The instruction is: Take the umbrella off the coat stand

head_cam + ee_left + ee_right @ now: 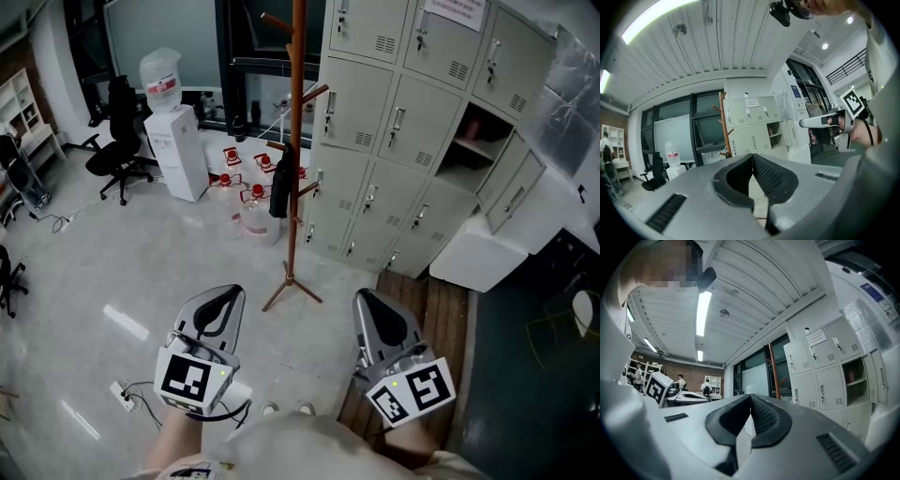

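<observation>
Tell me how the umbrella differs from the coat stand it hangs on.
The umbrella is black; the coat stand is reddish-brown wood. The umbrella is short, covering only a middle stretch of the pole, while the coat stand runs past the top of the head view. The coat stand rests on spread feet on the floor; the umbrella hangs clear of it. Both are slim and upright.

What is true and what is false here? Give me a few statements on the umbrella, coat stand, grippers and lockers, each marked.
1. The umbrella hangs on the coat stand. True.
2. The left gripper grips the umbrella. False: it is shut on nothing, well short of the stand.
3. The right gripper is shut and empty. True.
4. The coat stand lies tipped over. False: it stands upright on the floor.
5. Every door of the lockers is closed. False: one compartment stands open.
</observation>
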The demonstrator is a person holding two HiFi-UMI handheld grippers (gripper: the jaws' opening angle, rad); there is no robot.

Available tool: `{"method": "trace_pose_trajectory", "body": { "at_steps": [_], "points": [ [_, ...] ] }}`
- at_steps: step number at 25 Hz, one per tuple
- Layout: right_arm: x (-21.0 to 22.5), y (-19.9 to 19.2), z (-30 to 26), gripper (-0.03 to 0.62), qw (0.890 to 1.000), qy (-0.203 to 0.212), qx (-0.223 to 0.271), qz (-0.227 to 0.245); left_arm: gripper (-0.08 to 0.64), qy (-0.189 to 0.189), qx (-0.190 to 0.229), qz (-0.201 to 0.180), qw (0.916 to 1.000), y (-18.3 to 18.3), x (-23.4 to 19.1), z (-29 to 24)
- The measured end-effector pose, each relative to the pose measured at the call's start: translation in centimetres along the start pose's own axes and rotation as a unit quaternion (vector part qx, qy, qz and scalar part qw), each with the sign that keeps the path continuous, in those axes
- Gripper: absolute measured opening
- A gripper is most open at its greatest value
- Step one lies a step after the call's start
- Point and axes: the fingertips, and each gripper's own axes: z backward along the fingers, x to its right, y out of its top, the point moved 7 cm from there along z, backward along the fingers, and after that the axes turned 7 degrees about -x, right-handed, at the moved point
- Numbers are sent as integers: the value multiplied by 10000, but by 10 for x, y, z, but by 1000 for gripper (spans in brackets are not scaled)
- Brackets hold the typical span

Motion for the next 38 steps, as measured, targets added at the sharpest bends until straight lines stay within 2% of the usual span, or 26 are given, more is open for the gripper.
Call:
{"method": "trace_pose_trajectory", "body": {
  "at_steps": [14, 25, 31, 38],
  "points": [
    [30, -14, 20, 8, 9997, 217, -86, 11, 8, -7, -179, -105, 9998, 3, 39, -20],
    [62, -31, 42, 8, 9990, 415, -59, -162, 9, 102, -309, -281, 9991, 7, 80, -34],
    [70, -34, 44, 8, 9988, 436, -50, -231, 8, 204, -407, -229, 9987, 4, 86, -34],
    [72, -33, 34, 8, 9987, 474, 2, -204, 8, 170, -337, -266, 9989, 1, 84, -42]
  ]
}}
